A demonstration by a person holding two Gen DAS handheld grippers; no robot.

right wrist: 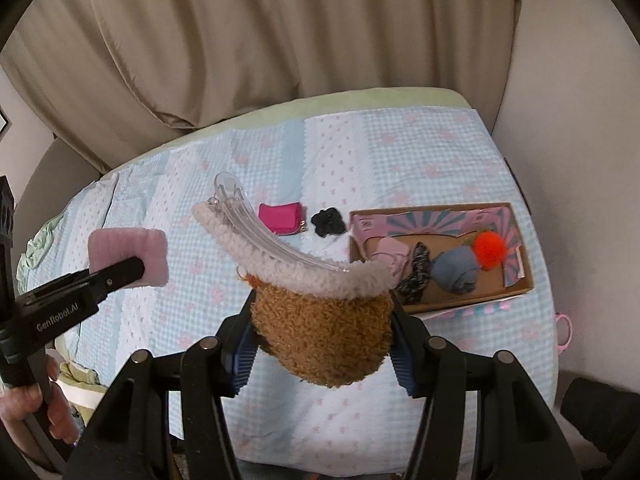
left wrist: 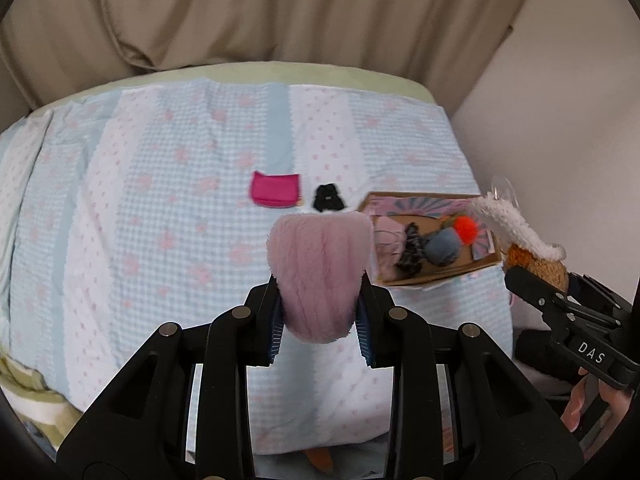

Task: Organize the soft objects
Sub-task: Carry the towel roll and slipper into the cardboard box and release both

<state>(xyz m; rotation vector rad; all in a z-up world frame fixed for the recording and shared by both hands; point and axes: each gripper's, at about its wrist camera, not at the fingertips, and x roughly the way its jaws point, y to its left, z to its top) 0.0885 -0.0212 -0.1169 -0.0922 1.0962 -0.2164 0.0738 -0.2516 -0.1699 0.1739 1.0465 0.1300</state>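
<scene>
Left gripper [left wrist: 320, 322] clamps fuzzy lilac-pink plush pad [left wrist: 318, 276] aloft over quilt | right gripper [right wrist: 323, 342] grips brown-and-white fleece hair claw [right wrist: 316, 300], lifted clear | likely both bound for cardboard tray [right wrist: 520, 280], far right, part-filled.

My left wrist camera looks forward and down from the near edge of the bed [left wrist: 160, 184]. My right wrist camera faces likewise, from further right. Both share the cardboard box [left wrist: 434, 274] [right wrist: 516, 280] far right.
</scene>
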